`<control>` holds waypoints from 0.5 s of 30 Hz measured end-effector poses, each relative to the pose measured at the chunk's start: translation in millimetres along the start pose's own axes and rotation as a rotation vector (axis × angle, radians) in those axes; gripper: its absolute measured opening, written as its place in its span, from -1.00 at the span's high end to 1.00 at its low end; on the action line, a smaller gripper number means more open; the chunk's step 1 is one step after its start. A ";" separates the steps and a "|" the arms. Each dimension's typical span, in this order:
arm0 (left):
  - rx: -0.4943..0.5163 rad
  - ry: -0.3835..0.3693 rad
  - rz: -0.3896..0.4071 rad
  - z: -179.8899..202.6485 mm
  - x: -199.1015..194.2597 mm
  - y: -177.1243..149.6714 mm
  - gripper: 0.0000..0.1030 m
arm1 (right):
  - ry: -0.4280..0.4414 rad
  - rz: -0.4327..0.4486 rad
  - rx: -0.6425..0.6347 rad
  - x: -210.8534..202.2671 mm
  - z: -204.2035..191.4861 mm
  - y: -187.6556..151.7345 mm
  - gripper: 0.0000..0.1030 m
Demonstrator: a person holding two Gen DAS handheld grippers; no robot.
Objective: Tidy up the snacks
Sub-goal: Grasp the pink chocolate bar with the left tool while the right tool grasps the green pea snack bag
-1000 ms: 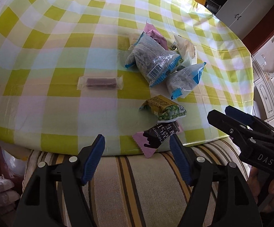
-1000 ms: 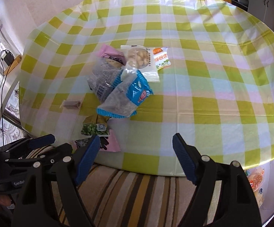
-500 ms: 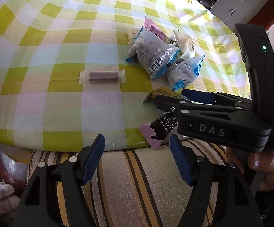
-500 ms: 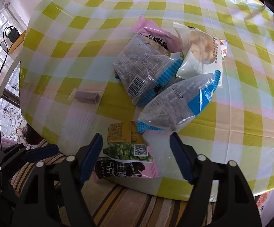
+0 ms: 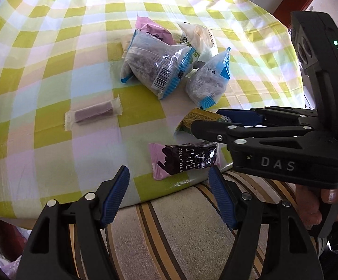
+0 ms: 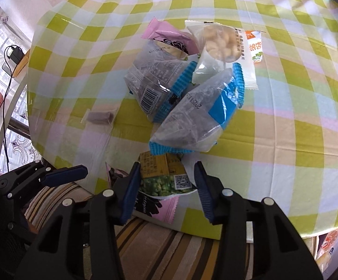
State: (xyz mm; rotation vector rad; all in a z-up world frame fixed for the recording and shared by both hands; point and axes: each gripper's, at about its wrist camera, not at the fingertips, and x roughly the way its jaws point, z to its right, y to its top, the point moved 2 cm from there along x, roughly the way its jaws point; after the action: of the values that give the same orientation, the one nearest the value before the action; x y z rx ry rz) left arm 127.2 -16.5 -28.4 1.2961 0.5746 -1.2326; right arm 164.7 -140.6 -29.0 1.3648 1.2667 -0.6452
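My right gripper [image 6: 166, 184] is closing astride the green pea packet [image 6: 163, 177] at the table's [image 6: 285, 140] near edge, its length running edge-to-centre; my left gripper [image 5: 169, 191] hangs wide.

Ahead of the left gripper [image 5: 169, 186], bare tablecloth [image 5: 52, 70] is left free on its left side, interrupted only by a small purple bar [image 5: 94, 114]. Its right side is blocked by the right gripper [image 6: 166, 184], whose closing jaws are set around a green pea packet [image 6: 162, 177]. Further ahead, passage is obstructed by piled clear bags [image 6: 192, 121].
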 end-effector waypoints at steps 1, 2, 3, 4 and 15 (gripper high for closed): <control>0.013 0.003 -0.004 2.3 1.2 0.6 -0.31 | 0.001 0.002 0.007 -2.1 2.8 -1.7 0.09; 0.022 0.006 -0.008 4.1 2.0 0.8 -0.31 | 0.002 0.004 0.016 -4.6 6.1 -4.0 0.09; 0.026 0.012 -0.013 4.9 2.8 0.9 -0.28 | 0.002 0.006 0.023 -7.2 9.8 -6.2 0.09; 0.022 0.019 -0.015 4.9 2.8 0.8 -0.24 | 0.002 0.007 0.030 -9.4 12.8 -8.6 0.09; -0.210 -0.154 -0.039 -7.3 16.5 8.8 0.02 | -0.023 0.039 0.054 -35.0 38.4 -30.0 0.10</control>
State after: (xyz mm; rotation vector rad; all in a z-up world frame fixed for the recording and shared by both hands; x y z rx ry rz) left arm 142.6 -17.1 -41.4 1.0102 0.6034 -1.2565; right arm 138.1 -193.0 -16.8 1.4191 1.2093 -0.6712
